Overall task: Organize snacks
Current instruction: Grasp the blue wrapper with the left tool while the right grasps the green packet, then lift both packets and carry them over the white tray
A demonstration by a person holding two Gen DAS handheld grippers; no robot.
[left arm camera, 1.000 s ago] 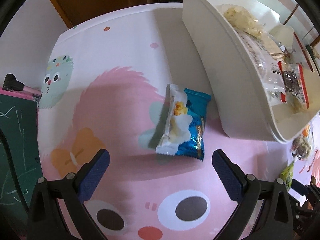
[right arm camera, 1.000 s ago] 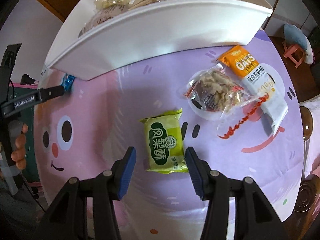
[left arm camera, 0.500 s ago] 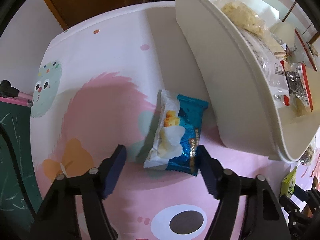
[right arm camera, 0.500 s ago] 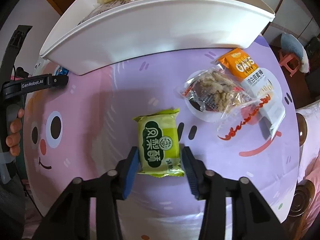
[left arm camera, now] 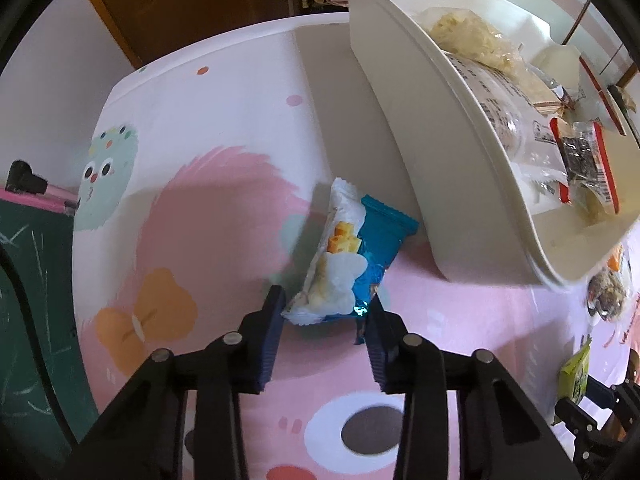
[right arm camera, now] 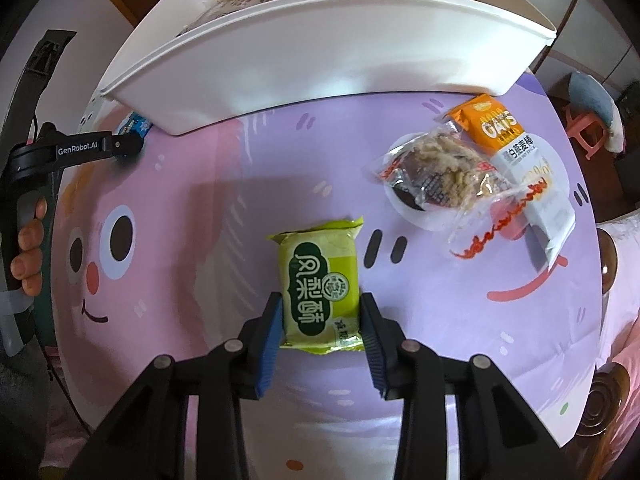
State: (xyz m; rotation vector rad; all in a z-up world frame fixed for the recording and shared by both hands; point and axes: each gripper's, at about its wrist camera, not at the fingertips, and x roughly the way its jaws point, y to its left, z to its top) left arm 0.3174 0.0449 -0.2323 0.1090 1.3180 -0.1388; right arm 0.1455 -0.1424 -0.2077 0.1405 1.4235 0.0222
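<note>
Left gripper (left arm camera: pixel 325 312) fingers clamp blue-white snack packet (left arm camera: pixel 349 264); right gripper (right arm camera: pixel 322 322) fingers clamp green pastry packet (right arm camera: pixel 320 290) on tabletop (right arm camera: pixel 224 208).

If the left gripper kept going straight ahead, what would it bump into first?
The left gripper already has the blue and white snack packet between its fingers, so that comes first. Beyond the packet stands the wall of the white bin, though depth is hard to judge here.

Blue-and-white snack packet (left arm camera: pixel 352 264) lies flat on the cartoon cloth, its far end against the white bin (left arm camera: pixel 420 128). Green pastry packet (right arm camera: pixel 320 292) lies flat too, lengthwise. Far right, a clear crispy-snack bag (right arm camera: pixel 444 172) overlaps an orange oats packet (right arm camera: pixel 516 152). More snacks fill the bin.
</note>
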